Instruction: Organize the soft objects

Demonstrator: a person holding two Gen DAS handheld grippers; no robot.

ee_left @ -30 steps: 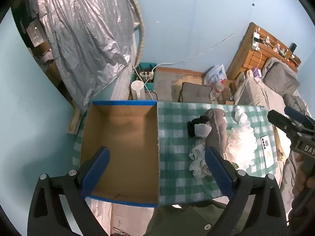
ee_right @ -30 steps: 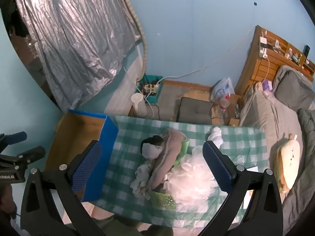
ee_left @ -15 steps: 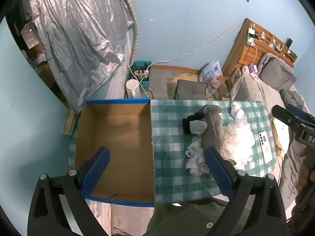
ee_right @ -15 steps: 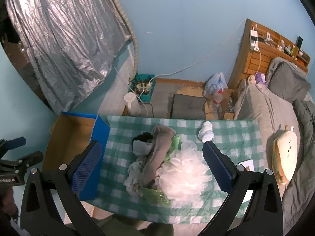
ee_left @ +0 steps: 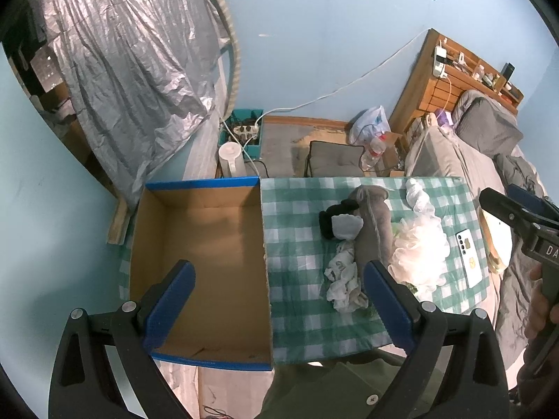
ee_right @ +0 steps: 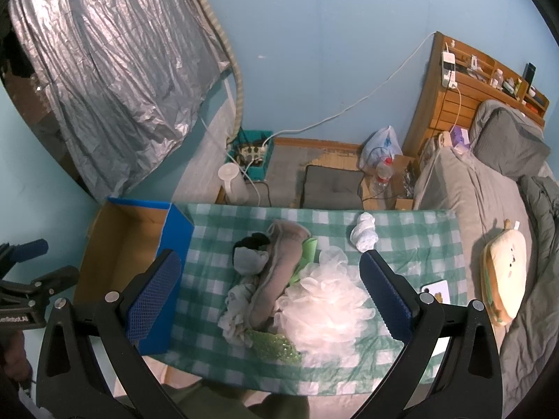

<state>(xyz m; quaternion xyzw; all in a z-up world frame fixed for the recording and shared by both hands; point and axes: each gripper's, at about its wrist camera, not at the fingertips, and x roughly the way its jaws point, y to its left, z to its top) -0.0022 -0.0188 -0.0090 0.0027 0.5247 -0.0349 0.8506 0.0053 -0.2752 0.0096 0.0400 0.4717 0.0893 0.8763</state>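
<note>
— Both tools, left tool [ee_left: 277,295] and right tool [ee_right: 269,295], hung spread wide, holding nothing. The cardboard box [ee_left: 201,216] looked bare inside.

— And the soft things?

— Piled on the checked worktop [ee_right: 412,244] beside it: grey cloth [ee_right: 279,272], white pouf [ee_right: 325,307]. Only the right view showed something green [ee_right: 274,345], perhaps mesh.

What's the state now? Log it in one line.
left gripper open, empty | right gripper open, empty | cardboard box empty | soft pile on checked cloth

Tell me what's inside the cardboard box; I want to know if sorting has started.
The cardboard box shows only its bare brown floor and walls; no soft items are in it. The left gripper hides part of the near floor, so that strip cannot be checked.
</note>
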